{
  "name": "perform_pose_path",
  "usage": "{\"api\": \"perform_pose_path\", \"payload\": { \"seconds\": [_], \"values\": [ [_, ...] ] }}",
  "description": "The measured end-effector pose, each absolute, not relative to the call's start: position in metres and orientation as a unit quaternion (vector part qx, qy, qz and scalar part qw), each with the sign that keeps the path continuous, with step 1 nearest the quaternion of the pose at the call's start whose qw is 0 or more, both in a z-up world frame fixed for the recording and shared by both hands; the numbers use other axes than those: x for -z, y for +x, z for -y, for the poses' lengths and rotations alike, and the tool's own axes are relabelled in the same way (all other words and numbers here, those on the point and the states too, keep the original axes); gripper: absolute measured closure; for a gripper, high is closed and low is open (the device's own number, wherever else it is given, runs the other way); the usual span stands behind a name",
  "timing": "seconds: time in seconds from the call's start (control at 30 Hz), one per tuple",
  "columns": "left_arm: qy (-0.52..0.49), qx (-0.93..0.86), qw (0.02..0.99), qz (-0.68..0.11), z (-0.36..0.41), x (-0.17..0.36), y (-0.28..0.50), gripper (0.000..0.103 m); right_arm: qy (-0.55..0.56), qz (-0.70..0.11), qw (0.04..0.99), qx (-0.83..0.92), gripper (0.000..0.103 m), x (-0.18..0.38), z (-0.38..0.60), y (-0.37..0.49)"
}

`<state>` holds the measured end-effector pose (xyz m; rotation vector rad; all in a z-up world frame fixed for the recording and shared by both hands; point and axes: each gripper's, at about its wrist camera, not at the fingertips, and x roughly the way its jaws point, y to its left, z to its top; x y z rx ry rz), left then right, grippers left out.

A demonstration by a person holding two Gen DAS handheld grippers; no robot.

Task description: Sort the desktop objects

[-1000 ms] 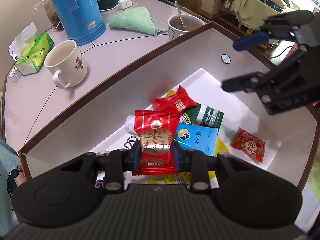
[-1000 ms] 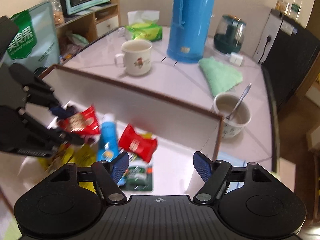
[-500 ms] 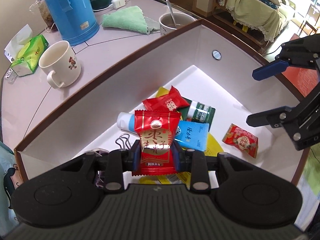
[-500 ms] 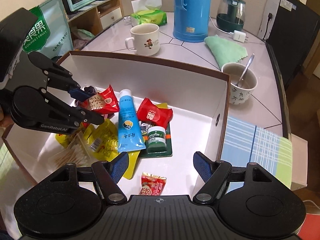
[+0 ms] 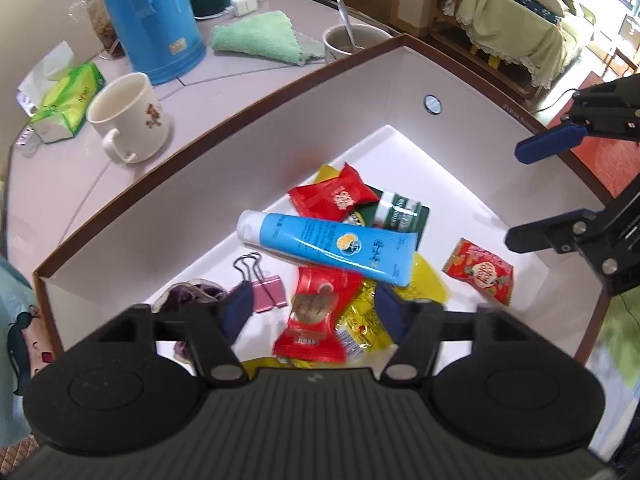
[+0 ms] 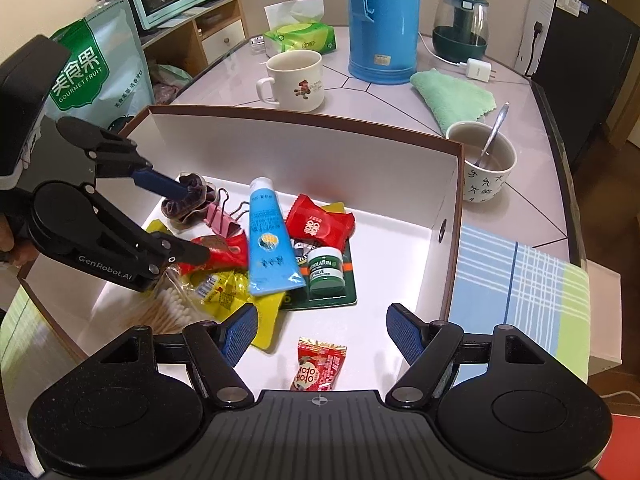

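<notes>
A white box with a brown rim [image 5: 280, 140] [image 6: 304, 152] holds the sorted items. My left gripper [image 5: 314, 308] [image 6: 192, 222] hangs open over the box's left part. Just below its fingers, a red snack packet [image 5: 316, 332] [image 6: 224, 250] lies loose on yellow packets [image 5: 360, 320]. A blue tube [image 5: 332, 246] [image 6: 266, 240] lies across the pile. My right gripper [image 6: 322, 332] [image 5: 516, 198] is open and holds nothing, above the box's right side. A small red sachet [image 6: 318, 366] [image 5: 480, 272] lies under it.
Also in the box are another red packet [image 5: 334, 198], a green salve jar [image 6: 326, 270], a pink binder clip [image 5: 268, 288] and a purple scrunchie [image 5: 188, 296]. Beyond it stand a mug [image 5: 128, 116], a blue thermos [image 5: 148, 20], a green cloth [image 5: 260, 38] and a cup with a spoon [image 5: 352, 38].
My left gripper has opened and let go of the red snack packet, which now lies in the box. The right gripper has drawn back toward the box's right edge.
</notes>
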<state>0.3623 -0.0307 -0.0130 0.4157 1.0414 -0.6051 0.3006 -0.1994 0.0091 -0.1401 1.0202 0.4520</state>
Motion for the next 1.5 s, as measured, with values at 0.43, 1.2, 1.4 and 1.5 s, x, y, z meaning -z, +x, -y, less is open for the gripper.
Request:
{"api": "perform_pose_path", "payload": {
  "seconds": [0.43,1.2,1.4,1.5],
  "values": [
    [0.181,0.242,0.807,-0.507,0.011,0.011,0.341,0.042,-0.054,-0.495,0.841,-0.211,0.029,-0.009,0.193,0.295],
    [0.171,0.169,0.854,-0.462,-0.009,-0.045,0.287,0.019,-0.026,-0.497,0.845,-0.192,0.029,-0.034,0.175,0.258],
    [0.167,0.161,0.861,-0.452,-0.01,-0.054,0.27,0.014,-0.031,-0.482,0.859,-0.17,0.0,-0.046,0.177,0.242],
    [0.165,0.159,0.864,-0.448,-0.009,-0.058,0.262,0.013,-0.025,-0.471,0.866,-0.167,0.0,-0.053,0.18,0.234]
  ]
}}
